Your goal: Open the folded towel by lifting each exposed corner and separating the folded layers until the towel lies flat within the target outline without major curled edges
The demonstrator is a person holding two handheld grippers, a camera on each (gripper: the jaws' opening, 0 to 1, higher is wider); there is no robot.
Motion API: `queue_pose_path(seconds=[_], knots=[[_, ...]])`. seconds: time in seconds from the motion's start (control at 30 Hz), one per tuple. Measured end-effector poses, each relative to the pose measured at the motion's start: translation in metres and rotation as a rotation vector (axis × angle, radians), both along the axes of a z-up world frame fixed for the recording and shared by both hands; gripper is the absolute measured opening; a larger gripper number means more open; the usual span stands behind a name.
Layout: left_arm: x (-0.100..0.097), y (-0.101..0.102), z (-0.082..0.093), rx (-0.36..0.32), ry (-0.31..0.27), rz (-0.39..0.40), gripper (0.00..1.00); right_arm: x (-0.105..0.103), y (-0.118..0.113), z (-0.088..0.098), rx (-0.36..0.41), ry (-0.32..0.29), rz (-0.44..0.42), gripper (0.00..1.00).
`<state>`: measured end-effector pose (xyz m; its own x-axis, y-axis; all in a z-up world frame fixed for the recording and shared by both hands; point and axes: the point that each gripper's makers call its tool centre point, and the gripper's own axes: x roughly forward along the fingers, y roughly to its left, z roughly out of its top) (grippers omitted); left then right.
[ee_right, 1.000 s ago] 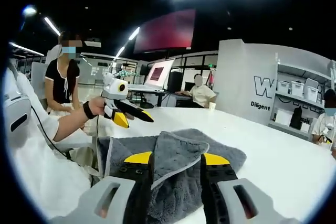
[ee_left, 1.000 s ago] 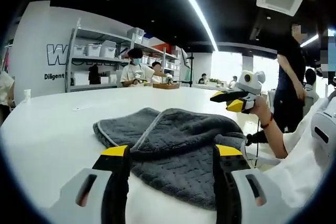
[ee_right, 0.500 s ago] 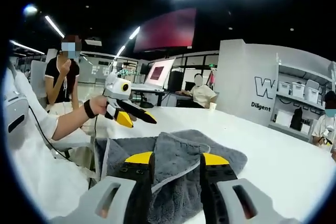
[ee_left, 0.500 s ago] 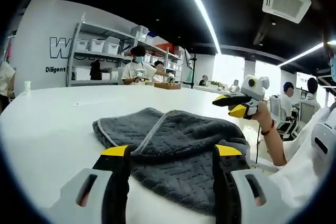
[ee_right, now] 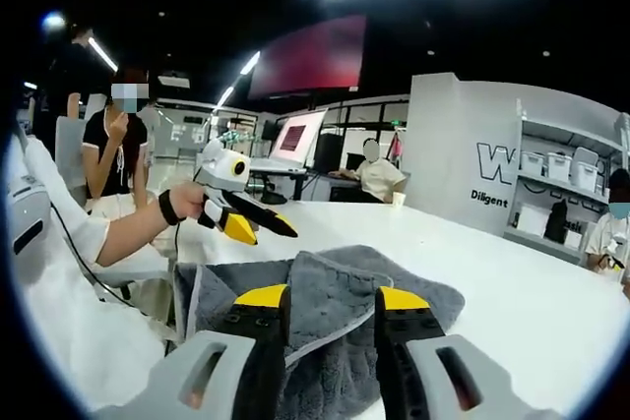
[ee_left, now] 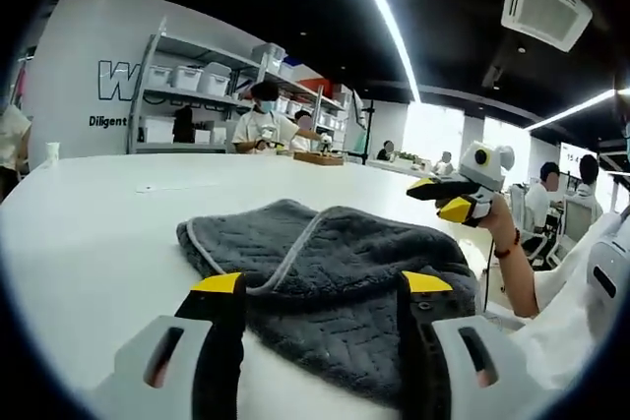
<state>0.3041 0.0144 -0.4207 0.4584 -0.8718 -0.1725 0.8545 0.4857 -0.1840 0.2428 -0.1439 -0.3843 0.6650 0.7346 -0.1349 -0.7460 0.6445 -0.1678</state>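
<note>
Jaws of the left gripper (ee_left: 320,287) stood spread in the left gripper view, empty, low over the near edge of the folded grey towel (ee_left: 335,272) lying on the white tabletop (ee_left: 89,233). The right gripper (ee_left: 455,199) hung above the towel's far side, a hand (ee_left: 492,228) holding it.

Seen from the right gripper view, the right gripper (ee_right: 317,304) also had its jaws apart, holding nothing, just over the towel (ee_right: 335,287), whose pale-trimmed top layer lay folded across. The left gripper (ee_right: 246,221) hovered beyond. The towel looked soft, thick and limp; a pinch at a trimmed corner of the upper layer would probably peel it cleanly.
</note>
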Motion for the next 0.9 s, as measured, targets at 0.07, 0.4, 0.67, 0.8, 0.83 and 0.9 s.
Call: queue_pose_path(seconds=[0.07, 0.4, 0.67, 0.8, 0.83, 0.9], knots=[[0.004, 0.001, -0.002, 0.010, 0.000, 0.007, 0.60, 0.001, 0.002, -0.001, -0.007, 0.002, 0.003, 0.30], [0.009, 0.000, -0.008, 0.018, 0.031, 0.023, 0.59, 0.007, 0.006, 0.000, -0.049, -0.005, -0.012, 0.30], [0.016, 0.001, -0.010, 0.039, 0.038, 0.040, 0.58, 0.014, 0.006, 0.001, -0.055, -0.004, -0.022, 0.29], [0.015, -0.001, -0.015, 0.055, 0.039, 0.055, 0.58, 0.017, 0.007, -0.001, -0.065, -0.002, -0.032, 0.29], [0.015, -0.002, -0.015, 0.054, 0.040, 0.052, 0.58, 0.017, 0.008, -0.001, -0.064, 0.001, -0.029, 0.29], [0.014, -0.003, -0.016, 0.053, 0.044, 0.048, 0.58, 0.018, 0.010, -0.002, -0.062, 0.005, -0.024, 0.29]])
